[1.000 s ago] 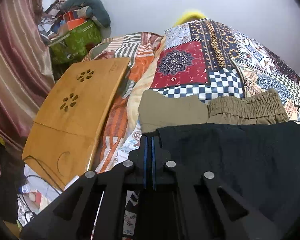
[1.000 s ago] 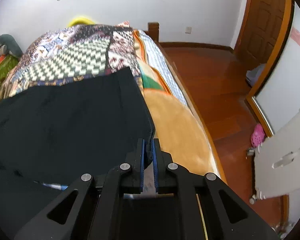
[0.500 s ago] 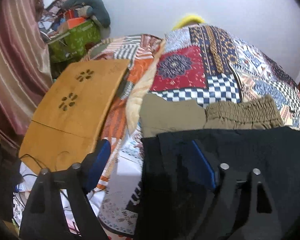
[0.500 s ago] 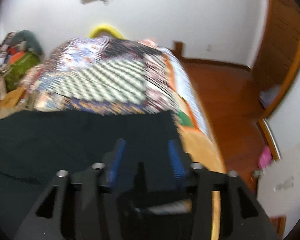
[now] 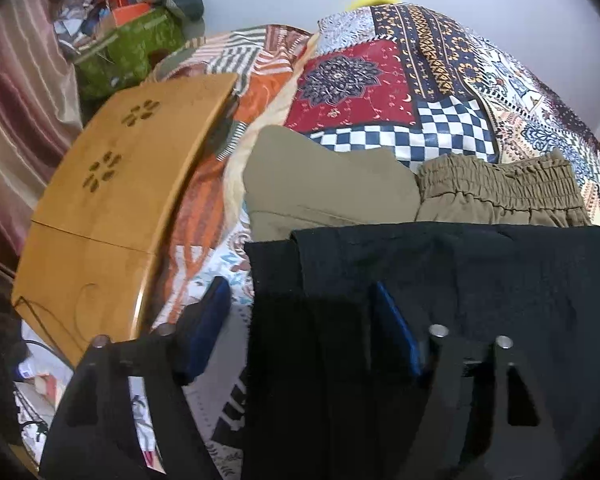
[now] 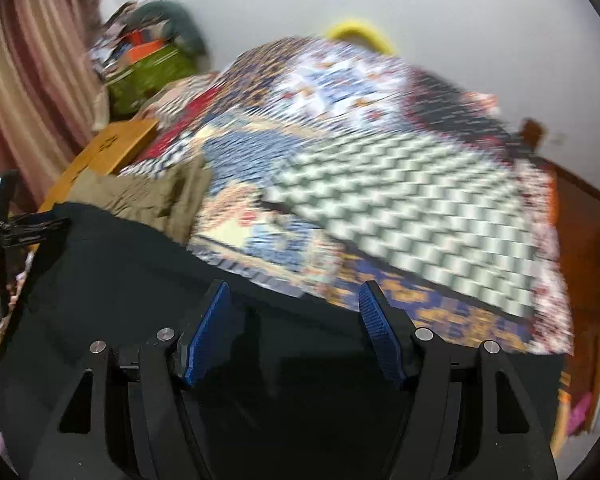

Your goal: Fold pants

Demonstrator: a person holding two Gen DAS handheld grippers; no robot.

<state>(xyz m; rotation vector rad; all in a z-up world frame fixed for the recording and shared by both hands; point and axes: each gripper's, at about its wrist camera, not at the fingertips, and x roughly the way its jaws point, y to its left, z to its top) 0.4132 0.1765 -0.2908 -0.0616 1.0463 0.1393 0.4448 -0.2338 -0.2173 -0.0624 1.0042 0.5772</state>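
Observation:
Black pants (image 5: 480, 280) lie flat across the near part of the bed, their left edge folded over. They also fill the lower half of the right wrist view (image 6: 140, 280). My left gripper (image 5: 300, 304) is open and straddles the pants' left edge, holding nothing. My right gripper (image 6: 294, 308) is open just above the pants' far edge, holding nothing. The left gripper shows at the left edge of the right wrist view (image 6: 16, 232).
Folded olive pants (image 5: 400, 188) lie just beyond the black pants, on a patchwork quilt (image 5: 400, 80). A wooden lap desk (image 5: 112, 196) leans at the bed's left side. A curtain (image 5: 16, 92) and a pile of clutter (image 5: 132, 36) stand at far left.
Both grippers were shut on the black pants' corners a second ago; both have opened and let go. The pants now lie on the bed. The right gripper swung left.

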